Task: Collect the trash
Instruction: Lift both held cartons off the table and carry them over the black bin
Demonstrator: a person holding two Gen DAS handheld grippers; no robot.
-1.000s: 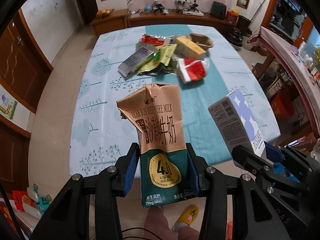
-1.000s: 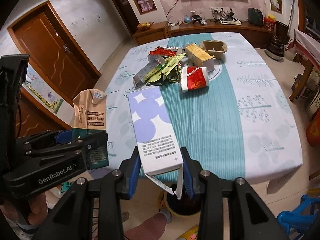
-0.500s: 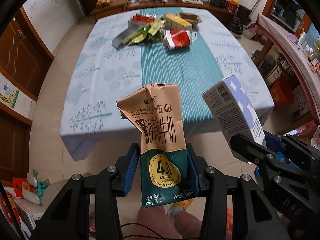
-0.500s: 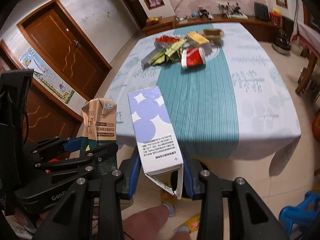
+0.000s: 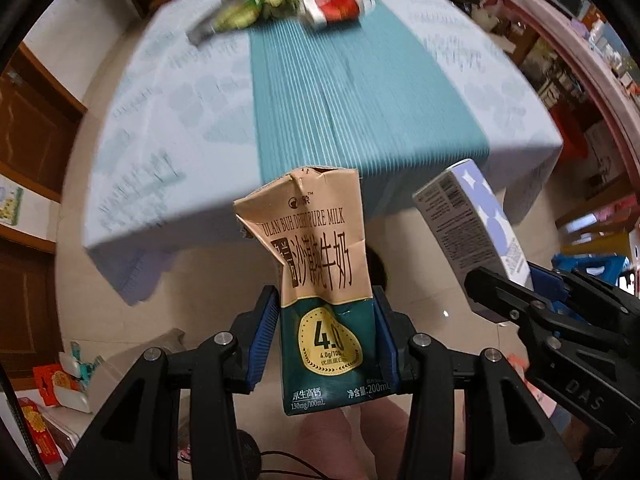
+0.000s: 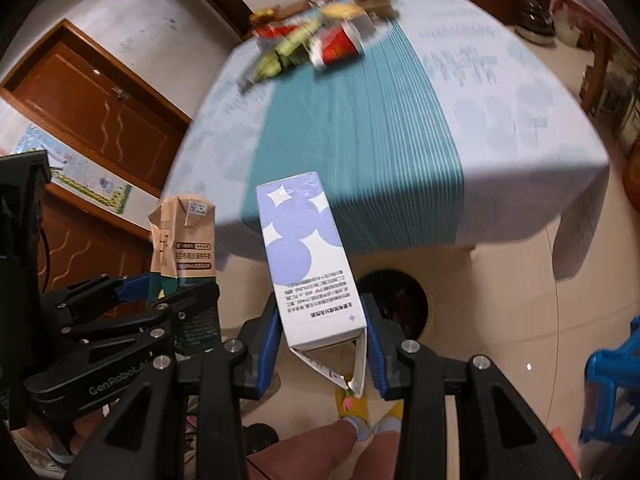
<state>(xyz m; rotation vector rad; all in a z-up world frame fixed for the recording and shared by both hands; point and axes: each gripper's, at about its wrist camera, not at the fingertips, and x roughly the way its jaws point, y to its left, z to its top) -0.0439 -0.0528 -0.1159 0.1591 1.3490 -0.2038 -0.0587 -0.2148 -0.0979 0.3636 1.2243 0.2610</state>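
My left gripper is shut on a crumpled tan and green milk carton, its blue pads pressed on the carton's lower sides. My right gripper is shut on a white box with purple circles, whose bottom flap hangs open. Each view also catches the other hand's load: the purple box at the right, the milk carton at the left. Both are held over the floor in front of the table. A dark round bin stands on the floor just beyond the box. More trash lies blurred at the table's far end.
The tablecloth hangs over the near edge. A person's legs and yellow slippers are below the grippers. A blue plastic stool stands at the right, wooden doors at the left, small clutter on the floor at lower left.
Both grippers have drawn back from the table and sunk, tilting further down, with carton and box still held. The table edge, floor and dark bin have come into view.
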